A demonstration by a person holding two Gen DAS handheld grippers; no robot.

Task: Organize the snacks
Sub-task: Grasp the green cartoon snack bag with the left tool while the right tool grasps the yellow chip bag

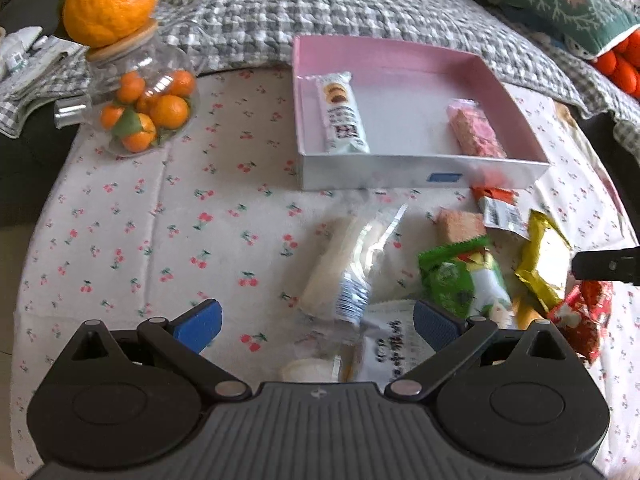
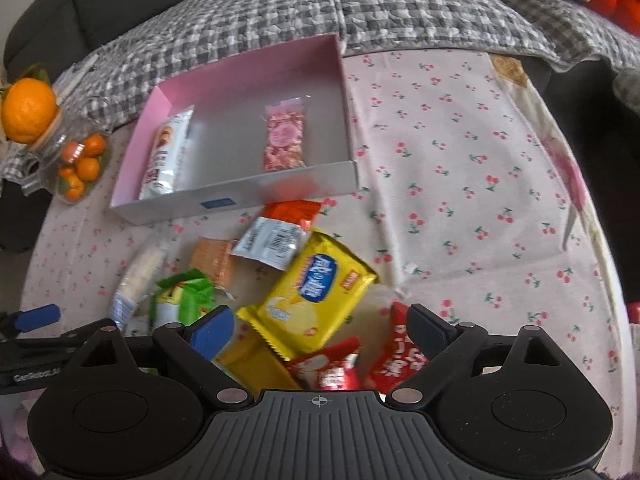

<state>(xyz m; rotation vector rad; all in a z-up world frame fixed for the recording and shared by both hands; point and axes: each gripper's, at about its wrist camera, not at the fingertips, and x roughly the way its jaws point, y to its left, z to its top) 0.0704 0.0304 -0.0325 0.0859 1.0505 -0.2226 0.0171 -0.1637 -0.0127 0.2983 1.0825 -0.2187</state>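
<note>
— Snacks inside the shallow pink-lined cardboard box [image 2: 248,76]?
— Two: a white biscuit packet [image 2: 164,156] and a pink bar [image 2: 282,142].
— And the grippers?
— Left gripper [image 1: 316,322] and right gripper [image 2: 320,330] both gape, holding nothing, over the loose wrappers just before the box, yellow packet [image 2: 316,296] included.

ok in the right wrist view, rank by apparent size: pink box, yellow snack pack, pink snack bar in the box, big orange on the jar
1. pink box
2. yellow snack pack, though it lies nearer the camera, which inflates it
3. pink snack bar and big orange: look alike, so unranked
</note>
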